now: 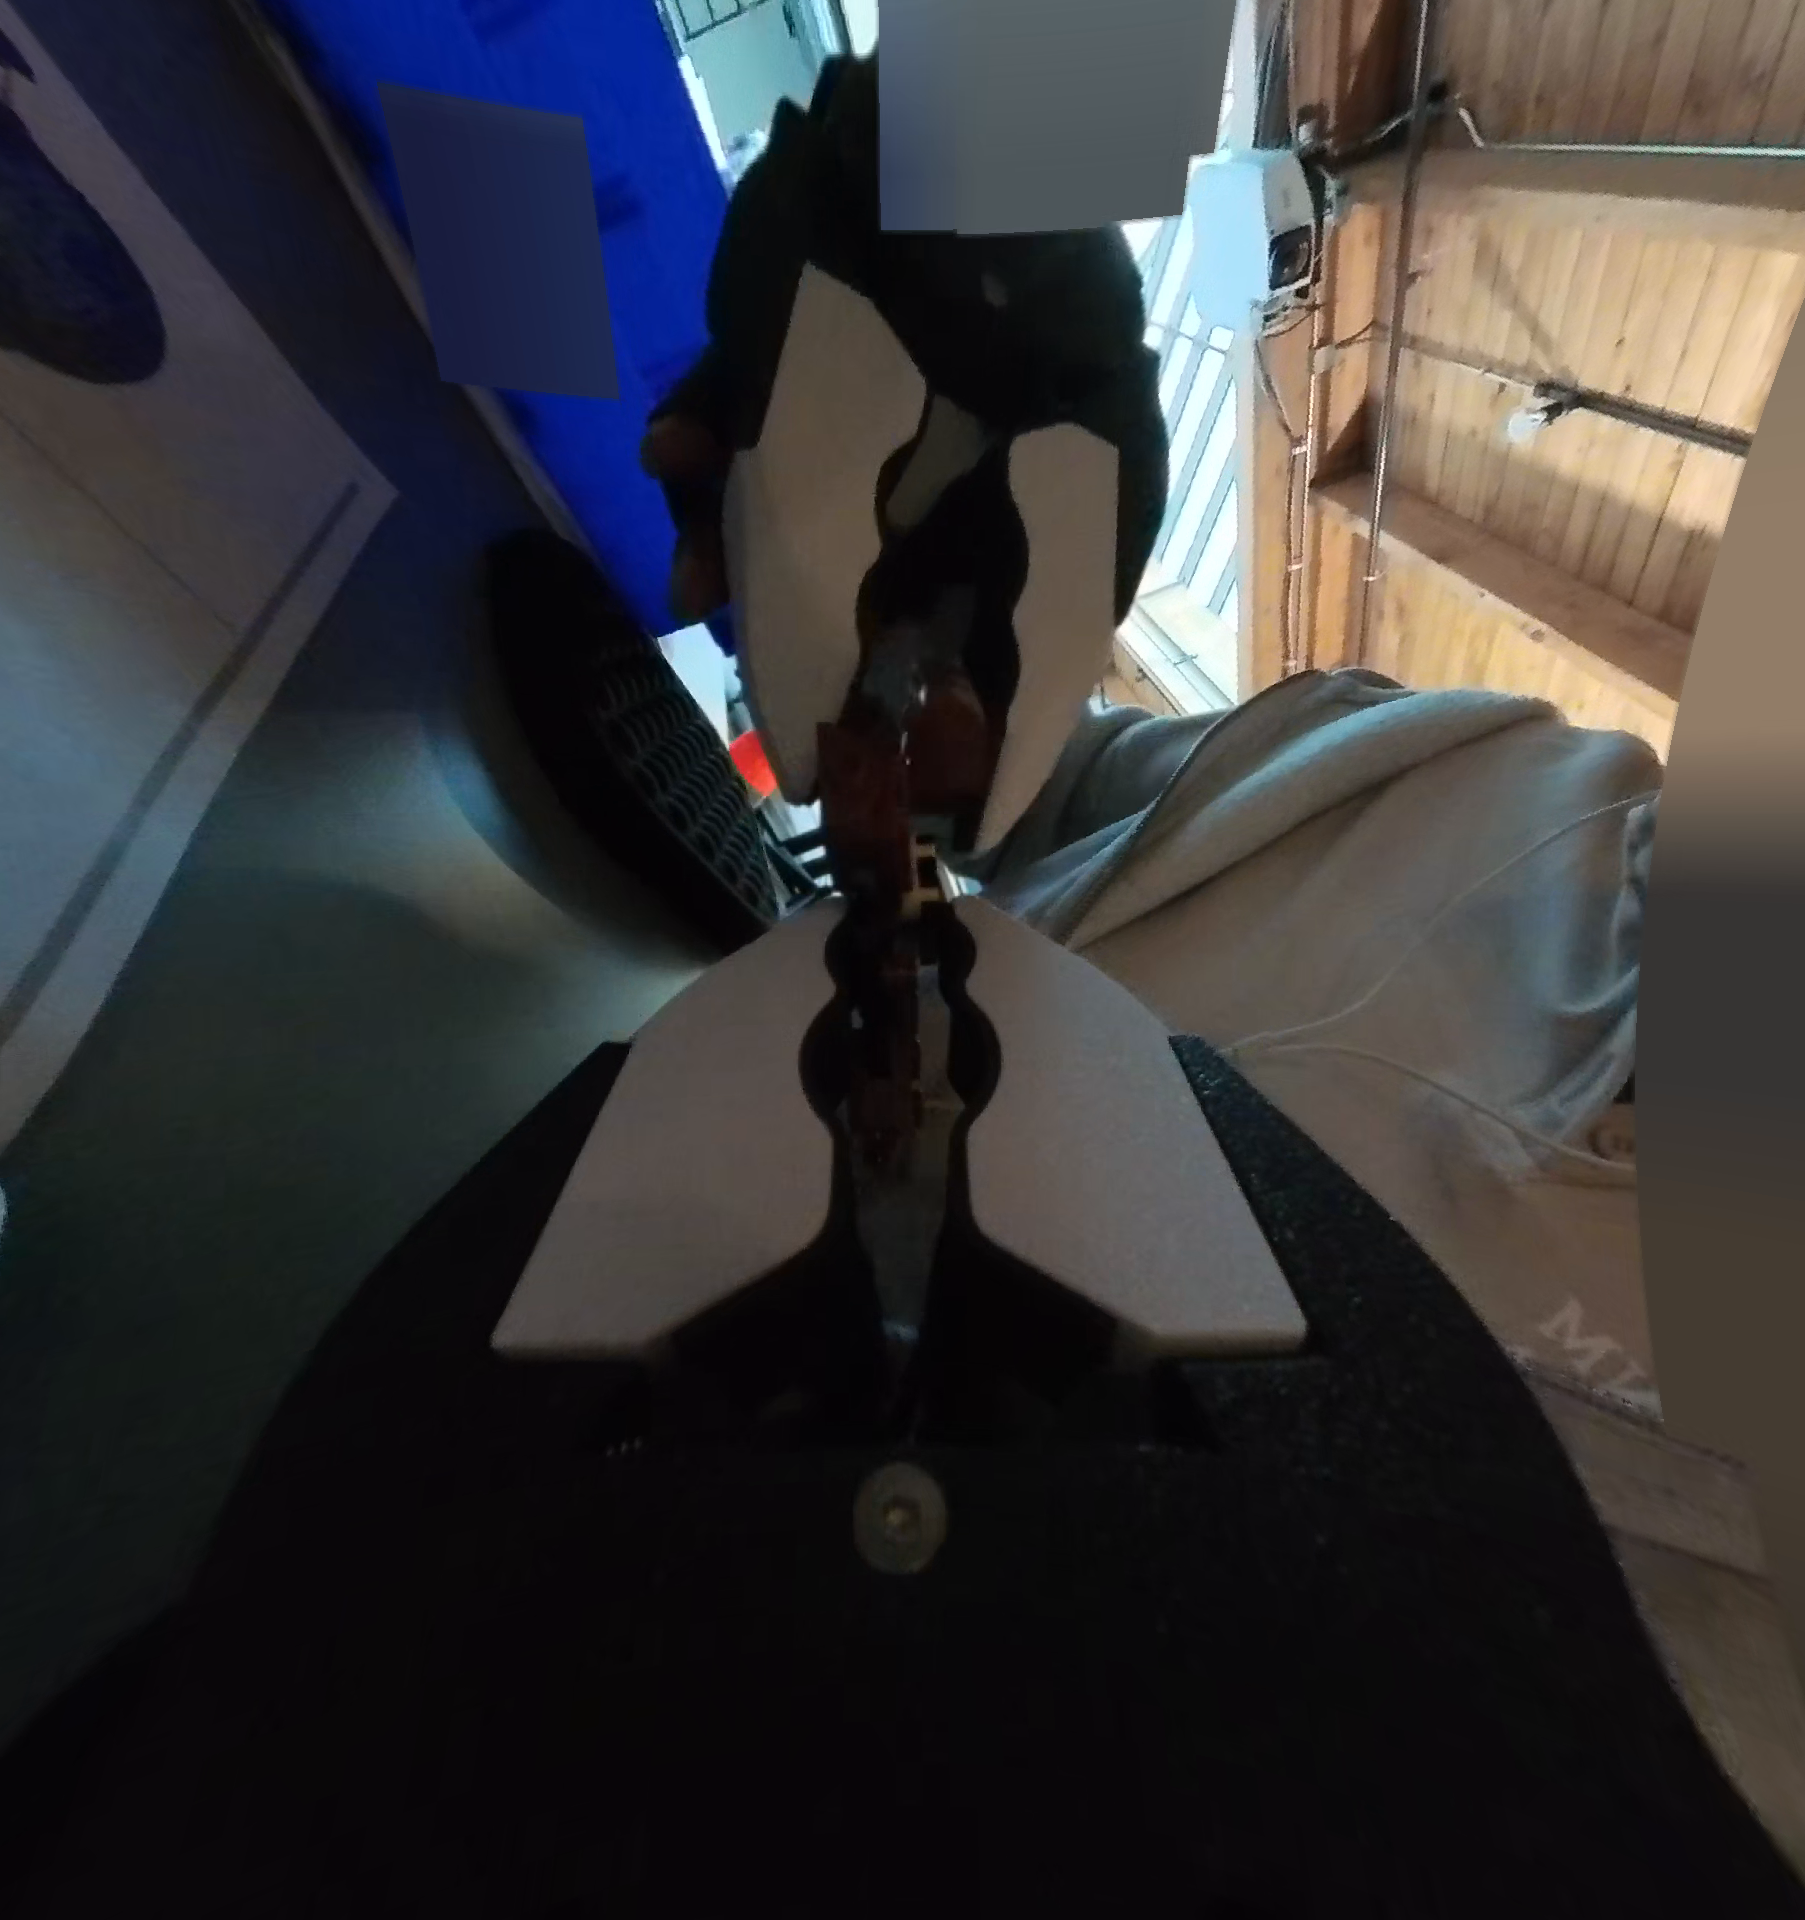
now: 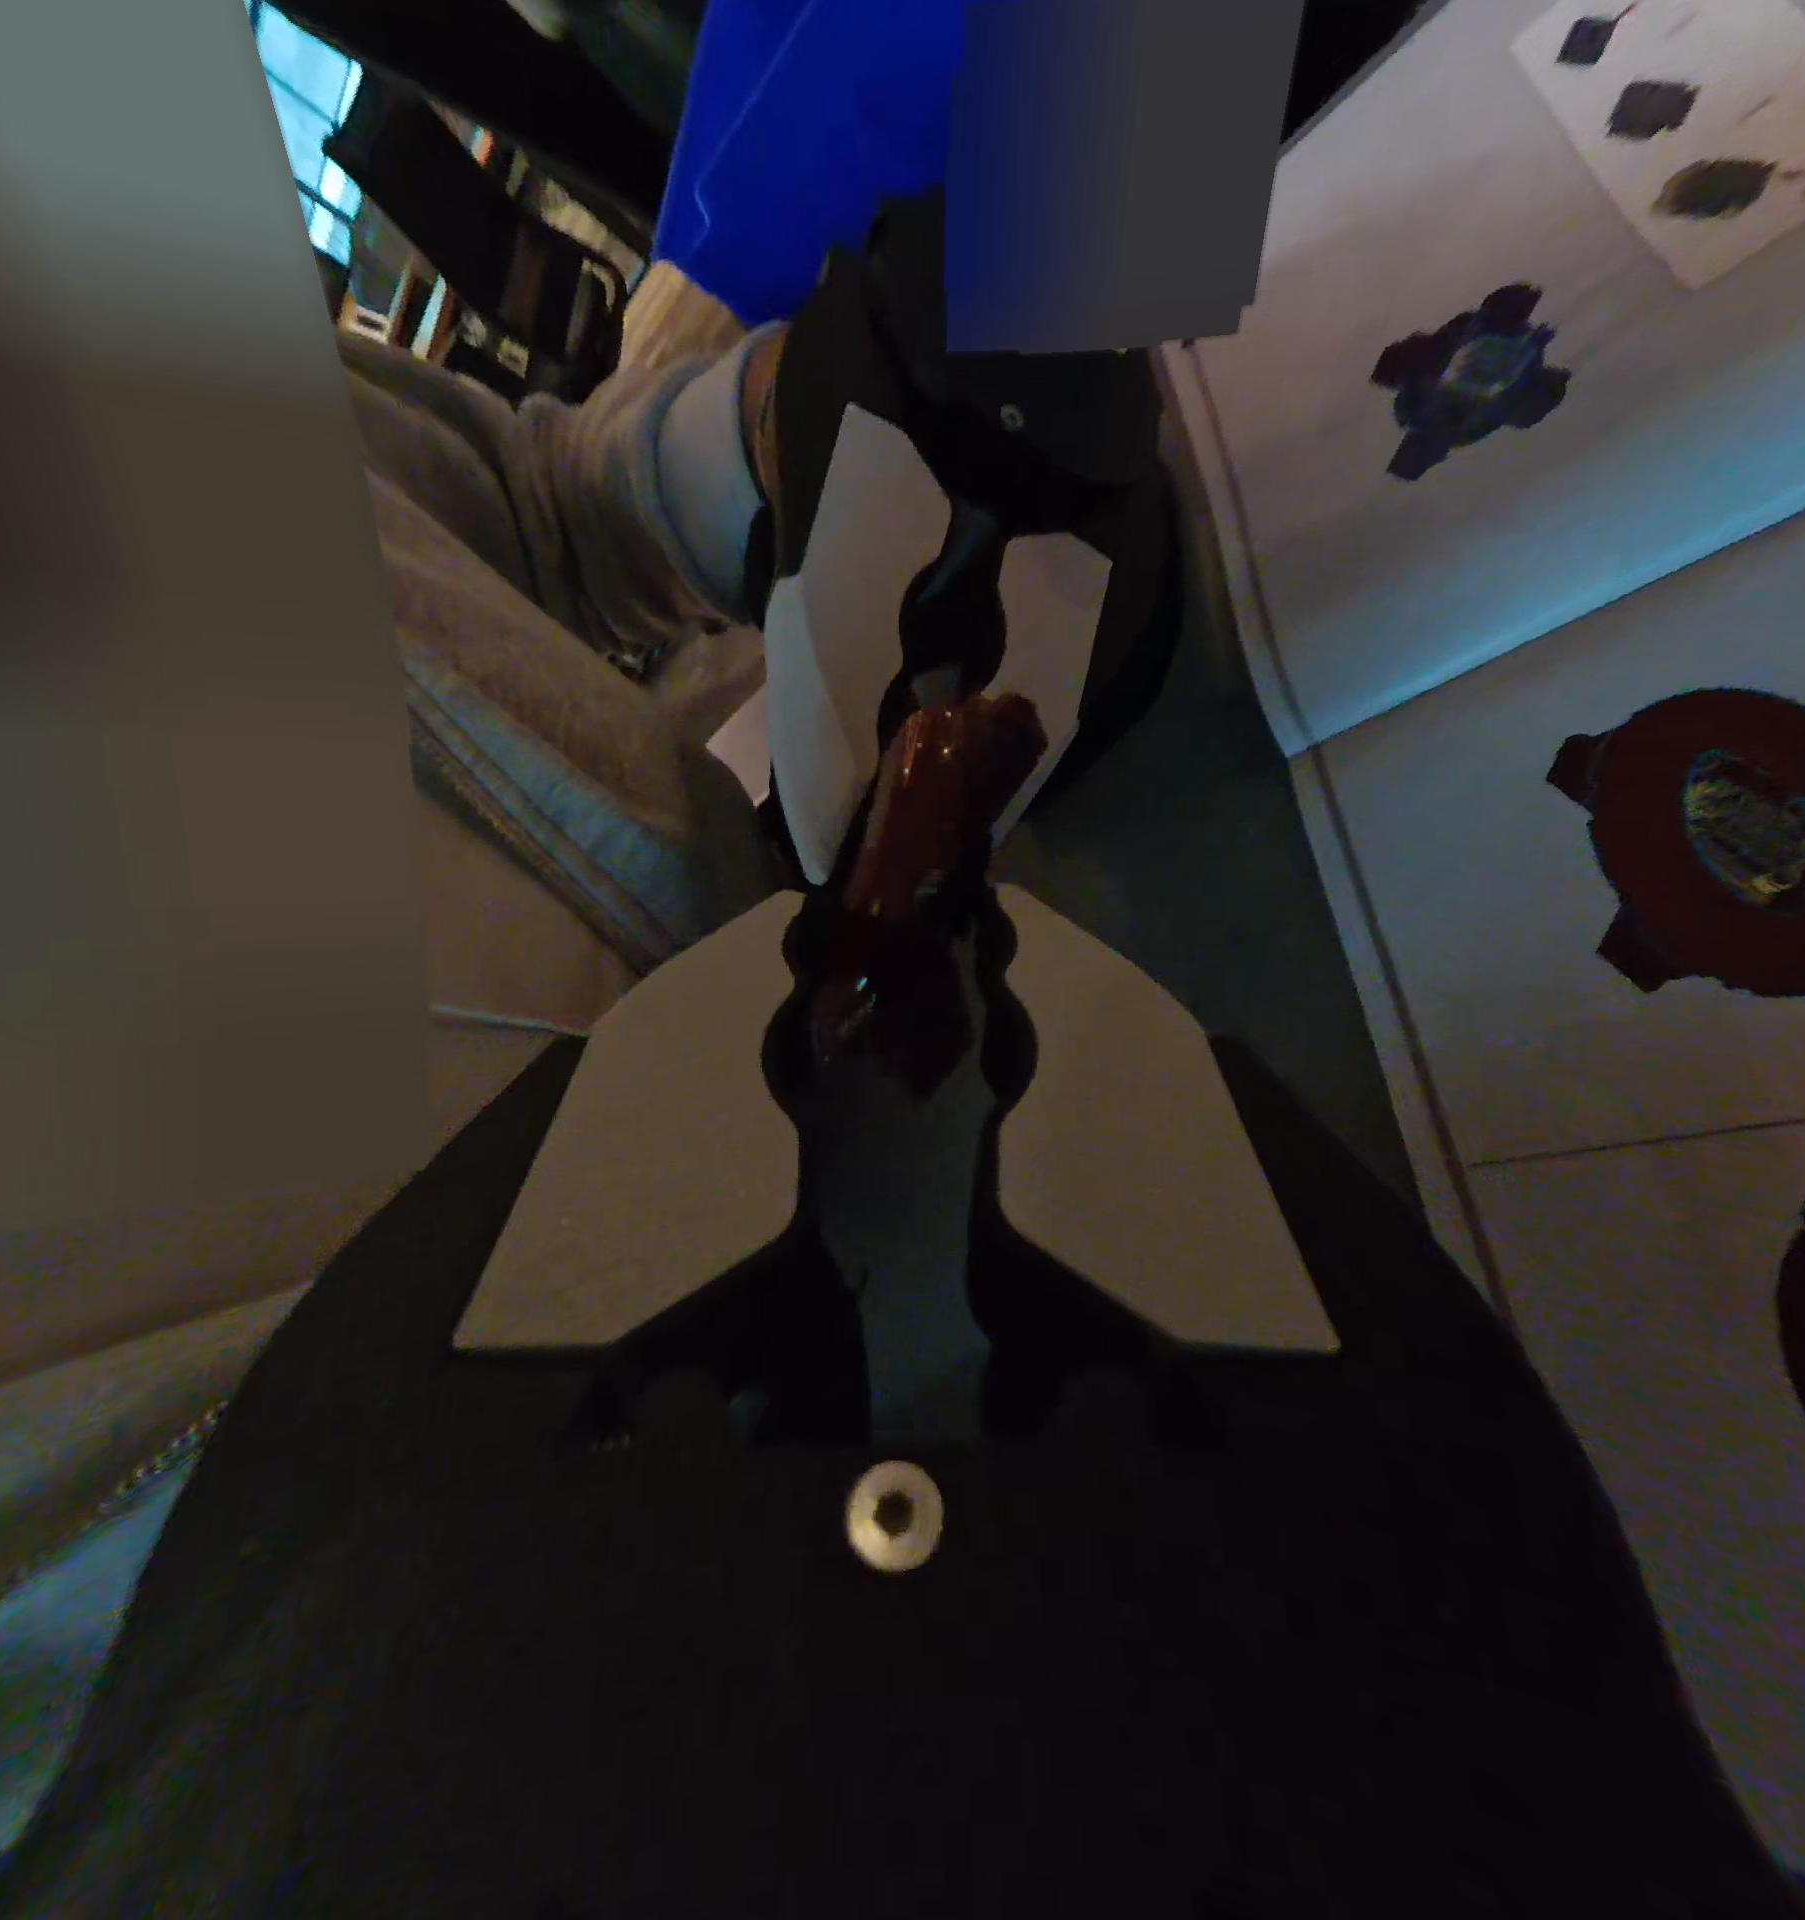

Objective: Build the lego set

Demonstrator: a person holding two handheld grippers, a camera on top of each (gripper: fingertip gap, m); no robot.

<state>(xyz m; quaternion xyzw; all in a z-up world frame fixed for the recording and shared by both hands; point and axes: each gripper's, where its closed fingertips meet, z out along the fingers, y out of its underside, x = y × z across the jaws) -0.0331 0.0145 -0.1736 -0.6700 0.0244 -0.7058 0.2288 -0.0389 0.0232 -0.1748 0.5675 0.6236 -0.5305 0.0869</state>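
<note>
A glossy dark red-brown piece (image 1: 867, 790) with a small cream part spans between my two grippers, which face each other tip to tip. In the left wrist view my left gripper (image 1: 903, 925) is shut on its near end, with the thin edge of the piece between the white fingers (image 1: 732, 1091). My right gripper (image 1: 898, 810) closes on the far end from above. In the right wrist view my right gripper (image 2: 898, 914) is shut on the brown piece (image 2: 939, 790), and the left gripper (image 2: 908, 842) grips its other end.
A person in a grey hooded top (image 1: 1293, 883) is close on the right. A black round grille (image 1: 649, 748) sits to the left. A wooden ceiling (image 1: 1500, 416) is behind. A white wall with dark red and blue pictures (image 2: 1708, 831) is at the right. A blue panel (image 2: 804, 156) is above. The grippers are tip to tip, or close to it.
</note>
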